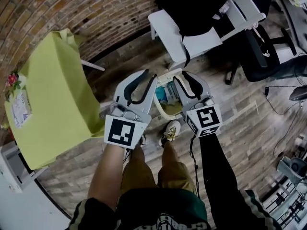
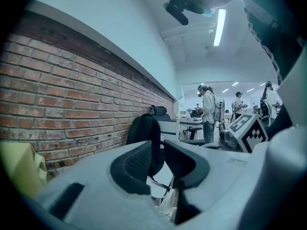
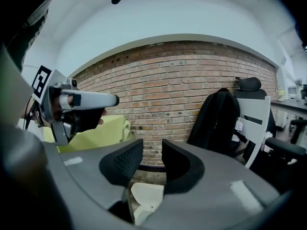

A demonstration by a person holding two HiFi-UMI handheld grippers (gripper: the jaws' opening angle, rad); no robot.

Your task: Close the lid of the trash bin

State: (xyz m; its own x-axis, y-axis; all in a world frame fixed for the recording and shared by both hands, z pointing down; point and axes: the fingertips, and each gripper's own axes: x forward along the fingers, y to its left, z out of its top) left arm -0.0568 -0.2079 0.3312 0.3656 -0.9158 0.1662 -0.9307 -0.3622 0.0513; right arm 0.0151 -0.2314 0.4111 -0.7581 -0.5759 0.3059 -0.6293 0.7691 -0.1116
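Cream plastic shows between the two tools: the trash bin (image 1: 169, 113) stands on the wooden floor (image 1: 240, 109) just beyond the person's shoes, its mouth seemingly open with something blue-green inside. Its lid cannot be picked out, as the grippers cover both of its sides. The left gripper (image 1: 147, 76) and right gripper (image 1: 184, 76) are held side by side over it, pointing away from the person and tipped slightly down, marker cubes nearest the body. In each gripper view the dark pads stand apart with nothing between them – only a pale corner of the bin shows below. To the left stands a table under a yellow-green cloth (image 1: 57, 90), with a brick wall (image 1: 72, 8) on the far side. Far and right, a white chair (image 1: 168, 32) carries a black backpack (image 1: 196, 4). The distant figures (image 2: 208, 111) in the left gripper view are too small to make out.
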